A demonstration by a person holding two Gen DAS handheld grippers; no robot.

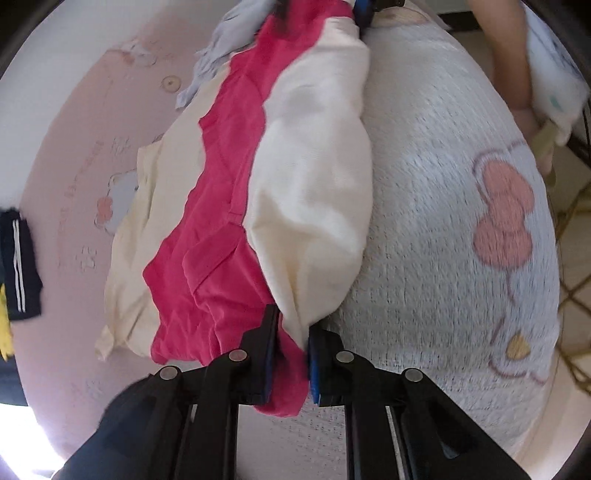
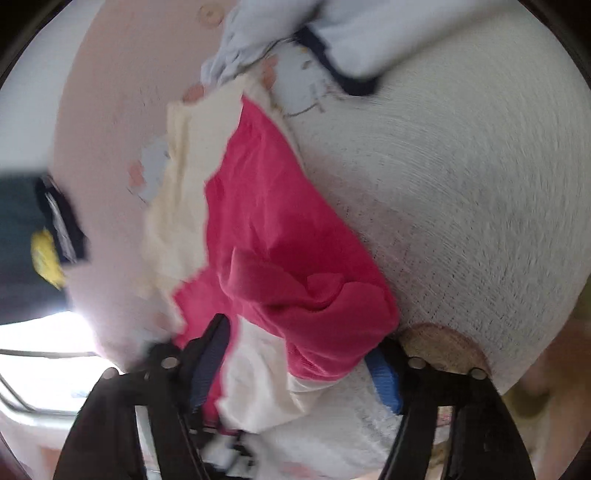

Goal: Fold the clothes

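- The left gripper is clenched on the near end of the garment, a pink and cream piece; pink cloth spills out below the jaws and cream cloth bunches just above the right-hand pad.
- From those jaws the garment runs straight ahead, draped in a long band. At its far end, a blue-padded tool bites it too. I judge this to be the other gripper, so that the cloth is stretched between two holds for a fold.
- The right gripper has its jaws partly apart, with a thick wad of pink and cream between them. The picture is blurred, and whether the pads press on the wad I cannot tell.
- Under the garment lies a white blanket to the right of the left jaws and a pink sheet to their left.
- Beyond the garment's far end sits a pale blue cloth, and well left of the jaws, dark clothes, likely waiting their turn.
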